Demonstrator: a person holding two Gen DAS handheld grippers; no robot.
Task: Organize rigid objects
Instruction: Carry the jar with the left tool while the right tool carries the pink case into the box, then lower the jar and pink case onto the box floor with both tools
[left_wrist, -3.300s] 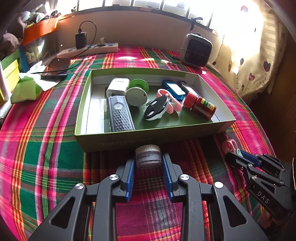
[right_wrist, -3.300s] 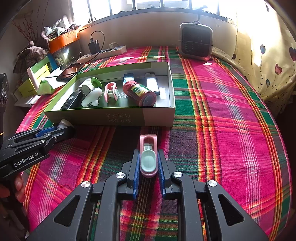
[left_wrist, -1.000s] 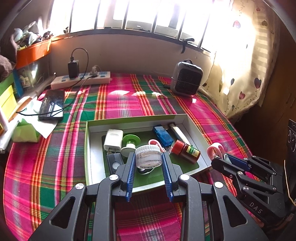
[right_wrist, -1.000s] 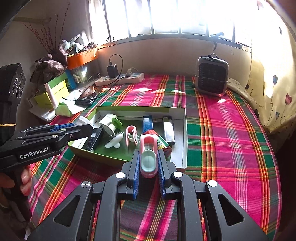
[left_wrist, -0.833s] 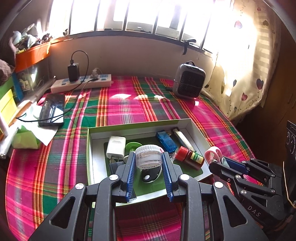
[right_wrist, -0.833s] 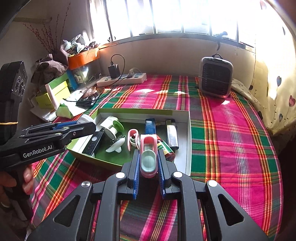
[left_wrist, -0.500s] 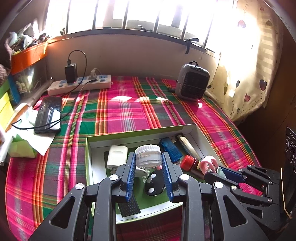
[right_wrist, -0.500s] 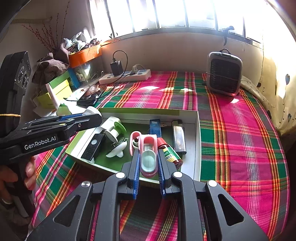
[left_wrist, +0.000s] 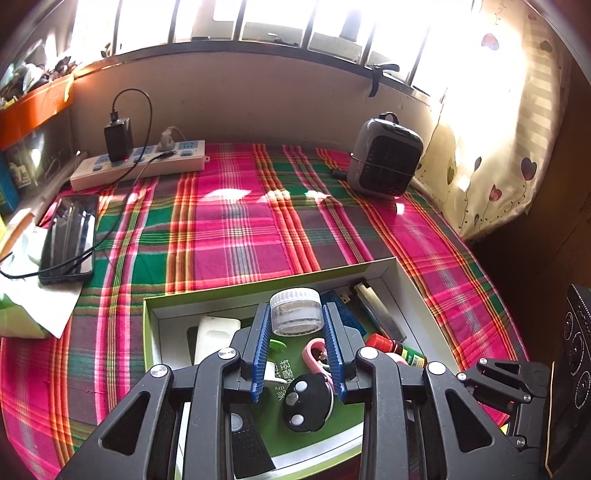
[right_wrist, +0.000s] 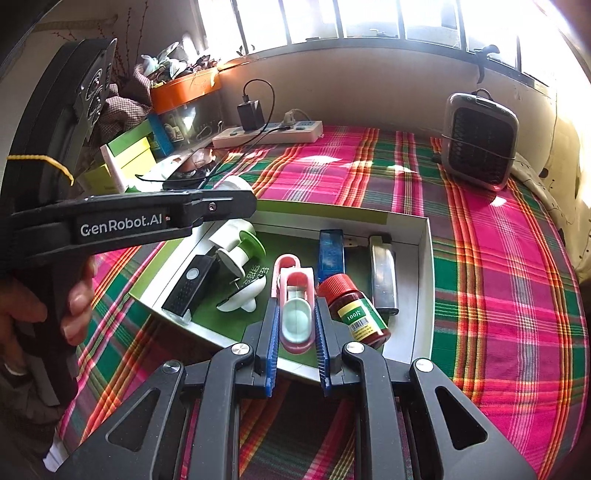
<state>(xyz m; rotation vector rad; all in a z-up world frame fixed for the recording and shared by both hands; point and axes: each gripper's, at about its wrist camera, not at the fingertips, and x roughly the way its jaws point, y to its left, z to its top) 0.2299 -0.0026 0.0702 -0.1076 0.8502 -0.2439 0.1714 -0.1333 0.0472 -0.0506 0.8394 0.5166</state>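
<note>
Blue ribbed pads of the left hand-held gripper (left_wrist: 295, 325) clamp a small round clear jar (left_wrist: 294, 312) with a ridged white lid, held above the shallow green-walled cardboard box (left_wrist: 207, 295). Beside it, the right hand-held gripper (right_wrist: 296, 325) pinches a pink oblong plastic clip (right_wrist: 296, 314) with a pale green oval inset, over the box's near edge, just beside a red-capped bottle (right_wrist: 354, 314). Plaid woven cloth (left_wrist: 236, 229) covers the surface.
</note>
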